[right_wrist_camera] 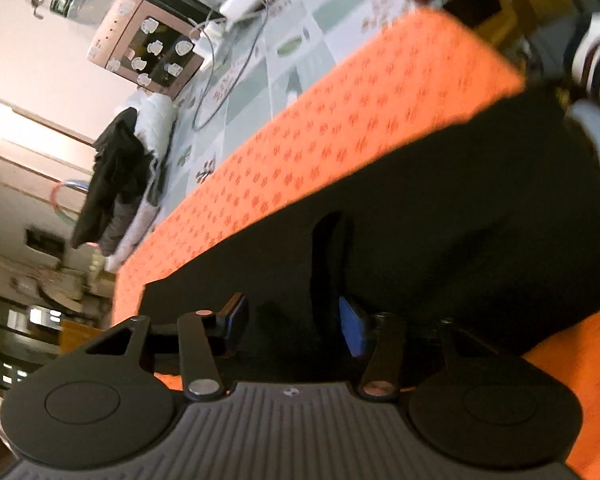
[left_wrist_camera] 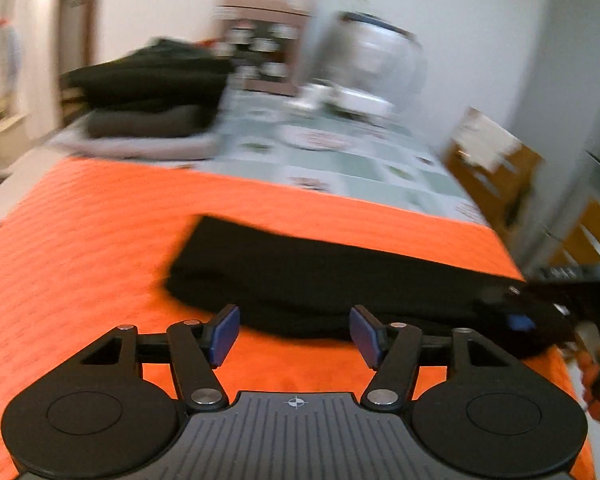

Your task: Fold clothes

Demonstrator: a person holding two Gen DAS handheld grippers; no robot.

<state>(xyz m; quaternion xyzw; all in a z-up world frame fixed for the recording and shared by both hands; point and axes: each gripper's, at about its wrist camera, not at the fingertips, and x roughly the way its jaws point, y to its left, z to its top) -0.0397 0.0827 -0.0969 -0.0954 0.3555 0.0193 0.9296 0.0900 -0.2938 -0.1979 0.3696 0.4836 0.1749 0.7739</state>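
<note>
Left wrist view: the left gripper (left_wrist_camera: 294, 334) has its fingers (left_wrist_camera: 222, 336) spread apart with nothing between them, above the orange cloth (left_wrist_camera: 80, 240) on the desk (left_wrist_camera: 340, 160). The folded black garment (left_wrist_camera: 340, 280) lies flat on the cloth just ahead. A stack of dark clothes (left_wrist_camera: 148, 92) sits at the far left.

Right wrist view: the right gripper (right_wrist_camera: 294, 328) hovers over the garment (right_wrist_camera: 440, 220), fingers (right_wrist_camera: 352, 330) apart, gripping nothing.
</note>
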